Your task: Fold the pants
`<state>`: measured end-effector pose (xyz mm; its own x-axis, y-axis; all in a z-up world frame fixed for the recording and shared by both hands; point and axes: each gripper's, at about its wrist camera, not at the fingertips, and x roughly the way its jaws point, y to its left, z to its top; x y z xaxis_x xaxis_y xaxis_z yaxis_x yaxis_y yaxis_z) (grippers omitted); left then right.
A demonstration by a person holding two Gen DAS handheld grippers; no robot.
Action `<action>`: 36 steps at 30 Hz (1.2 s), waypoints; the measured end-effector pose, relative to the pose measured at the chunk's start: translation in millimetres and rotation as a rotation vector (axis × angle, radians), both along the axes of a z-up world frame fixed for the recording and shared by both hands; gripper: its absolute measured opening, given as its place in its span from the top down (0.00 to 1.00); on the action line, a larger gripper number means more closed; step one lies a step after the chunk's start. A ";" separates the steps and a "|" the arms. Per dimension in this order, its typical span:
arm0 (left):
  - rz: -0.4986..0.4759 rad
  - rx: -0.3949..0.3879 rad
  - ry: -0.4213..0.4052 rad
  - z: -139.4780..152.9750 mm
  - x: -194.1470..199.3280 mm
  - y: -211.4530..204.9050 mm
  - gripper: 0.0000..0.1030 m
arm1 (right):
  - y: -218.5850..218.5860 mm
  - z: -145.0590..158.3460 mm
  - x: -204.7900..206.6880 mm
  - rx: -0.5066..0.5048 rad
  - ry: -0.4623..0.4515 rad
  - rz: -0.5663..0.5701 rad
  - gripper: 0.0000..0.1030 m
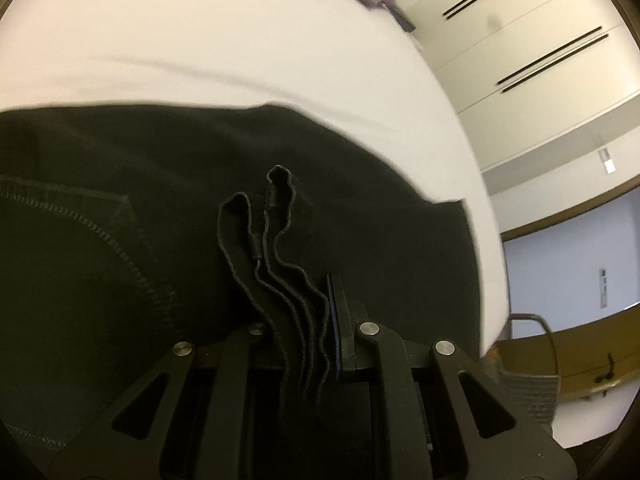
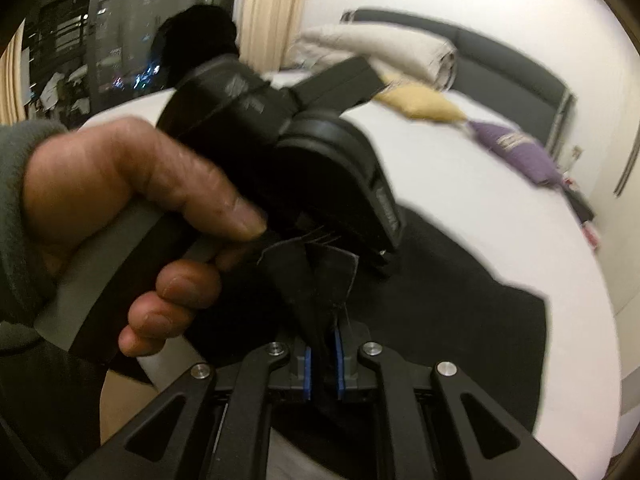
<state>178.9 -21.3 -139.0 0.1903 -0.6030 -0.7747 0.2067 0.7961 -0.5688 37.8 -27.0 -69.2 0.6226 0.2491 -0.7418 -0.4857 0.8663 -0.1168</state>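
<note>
I am looking down along the left gripper at the pants, which are lying as a broad black sheet over the white bed, spreading ahead of and to the left of my fingers. The cloth is reading matte and dark, with a curved line of grey stitching sweeping across it to the left of the fingers, and one straight edge ending just ahead on the right. The drawstring is trailing in wavy black loops straight out from between the fingers. The jaws are standing close together with cord and cloth running between them, so I am taking them as clamped on the pants.

Through the right wrist view, the right gripper is pinching a bunched peak of the same black fabric between its blue pads, the jaws nearly together around it. Ahead of those fingers the fabric is rising into the other tool, which the left hand is gripping by its handle. Beyond, a purple cushion is resting on the bed.
</note>
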 end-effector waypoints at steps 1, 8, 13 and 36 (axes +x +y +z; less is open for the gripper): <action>0.002 -0.011 0.002 -4.7 -0.6 2.2 0.88 | 2.6 -13.2 2.7 -0.017 0.057 0.011 0.85; 0.006 0.071 -0.056 12.6 -18.5 29.7 0.82 | -48.7 -1.3 -16.6 0.208 0.204 -0.018 0.48; 0.056 0.212 -0.176 48.3 -28.6 38.0 0.81 | -146.2 29.5 -2.0 0.492 0.236 -0.213 0.48; -0.048 0.071 -0.279 20.4 -92.1 -22.1 0.81 | -296.4 -51.2 70.8 1.130 0.503 -0.455 0.56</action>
